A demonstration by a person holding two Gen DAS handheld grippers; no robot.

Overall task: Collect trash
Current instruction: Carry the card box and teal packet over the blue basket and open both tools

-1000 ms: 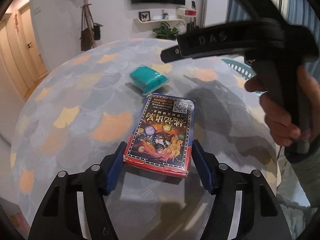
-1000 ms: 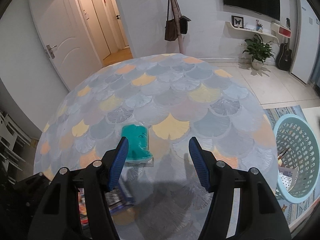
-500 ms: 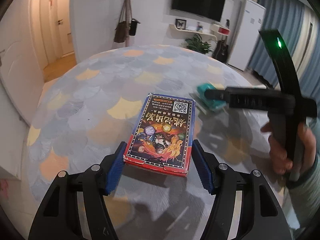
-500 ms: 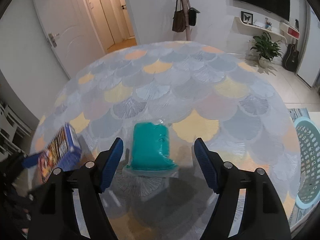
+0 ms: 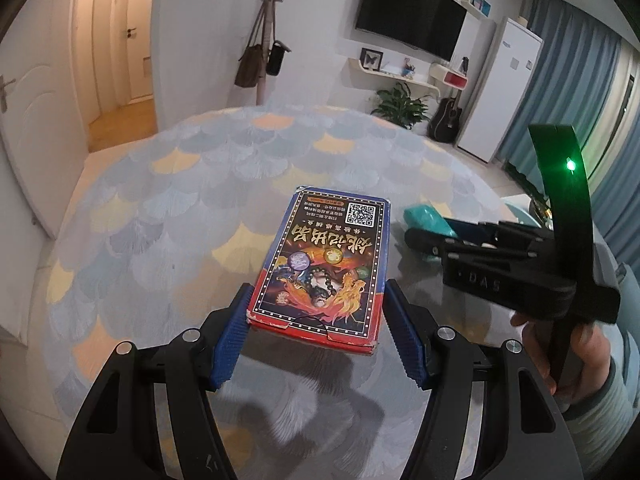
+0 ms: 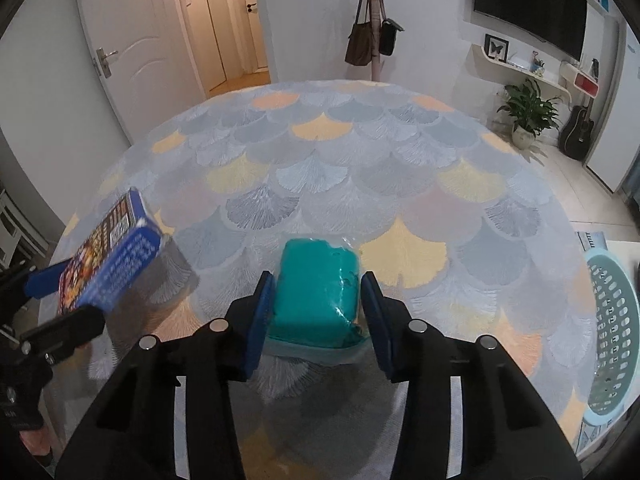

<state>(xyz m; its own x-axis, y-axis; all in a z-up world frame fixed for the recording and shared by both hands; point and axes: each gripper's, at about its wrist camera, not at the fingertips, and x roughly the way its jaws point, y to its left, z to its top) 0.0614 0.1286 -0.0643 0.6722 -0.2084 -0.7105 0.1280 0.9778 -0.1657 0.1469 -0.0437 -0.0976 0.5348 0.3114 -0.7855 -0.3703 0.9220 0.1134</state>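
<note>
Left tongs hold a card box; right tongs straddle a teal packet on the table.

The box (image 5: 328, 268) looks light and stiff, so the left tongs (image 5: 316, 336), clamped across its long sides near the end, should keep it. The packet (image 6: 316, 292) looks soft, light and slick in clear wrap; it lies between the blue pads (image 6: 258, 320) of the right tongs (image 6: 318, 322), which sit narrow and close to its sides, whether touching I cannot tell. Squeeze mid-body. A basket (image 6: 612, 344) waits right of the right tongs.
</note>
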